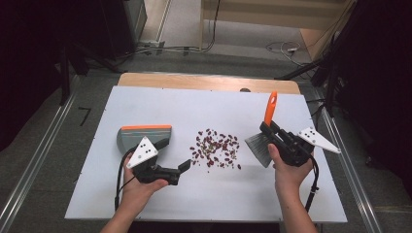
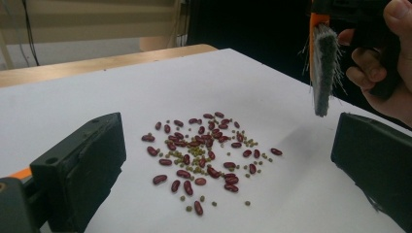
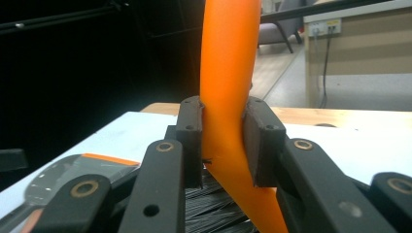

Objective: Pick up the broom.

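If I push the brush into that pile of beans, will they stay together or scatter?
The beans lie loose on the smooth white table, so they'll probably slide and roll. The small green ones may skip away. The brush bristles look soft, likely bending.

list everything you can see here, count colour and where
brush: one, orange handle with grey bristles, clamped by its handle in the right gripper, bristles held above the table right of the beans
dustpan: one, grey with an orange edge, lying on the left part of the table
beans: a loose scatter, dark red ones mixed with small green ones, mid table between dustpan and brush
table: one, white top with a wooden strip along the far edge
left gripper: one, black, jaws apart, low over the table beside the dustpan, pointing at the beans
right gripper: one, black, shut on the brush
hands: two, coming in from the near edge, one on each gripper
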